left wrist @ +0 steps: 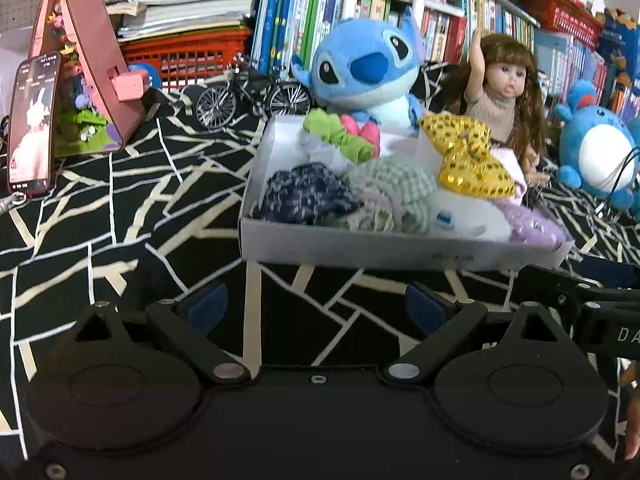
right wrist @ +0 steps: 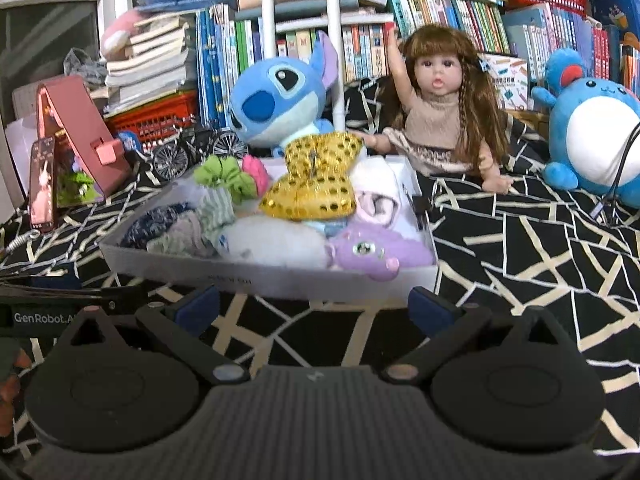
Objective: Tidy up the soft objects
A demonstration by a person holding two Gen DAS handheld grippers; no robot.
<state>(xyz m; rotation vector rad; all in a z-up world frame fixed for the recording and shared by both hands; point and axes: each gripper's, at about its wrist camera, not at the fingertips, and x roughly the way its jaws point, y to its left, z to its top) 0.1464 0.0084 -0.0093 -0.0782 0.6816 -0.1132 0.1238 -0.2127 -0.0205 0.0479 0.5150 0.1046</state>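
Note:
A shallow white box (left wrist: 360, 246) (right wrist: 280, 280) sits on the black-and-white cloth, filled with soft things. A gold sequin bow (left wrist: 468, 156) (right wrist: 316, 178) lies on top, with a navy scrunchie (left wrist: 308, 194), a green checked scrunchie (left wrist: 396, 180), a lime scrunchie (right wrist: 222, 174), a white plush (right wrist: 276, 242) and a purple plush (right wrist: 372, 250) around it. My left gripper (left wrist: 318, 310) is open just short of the box's near wall, nothing between its fingers. My right gripper (right wrist: 316, 308) is open too, also in front of that wall and empty.
Behind the box stand a blue Stitch plush (left wrist: 368, 68), a long-haired doll (right wrist: 440, 108) and a blue round plush (right wrist: 588, 128). At the left are a pink triangular case (left wrist: 88, 68), a phone (left wrist: 34, 124) and a toy bicycle (left wrist: 252, 92). Bookshelves fill the back.

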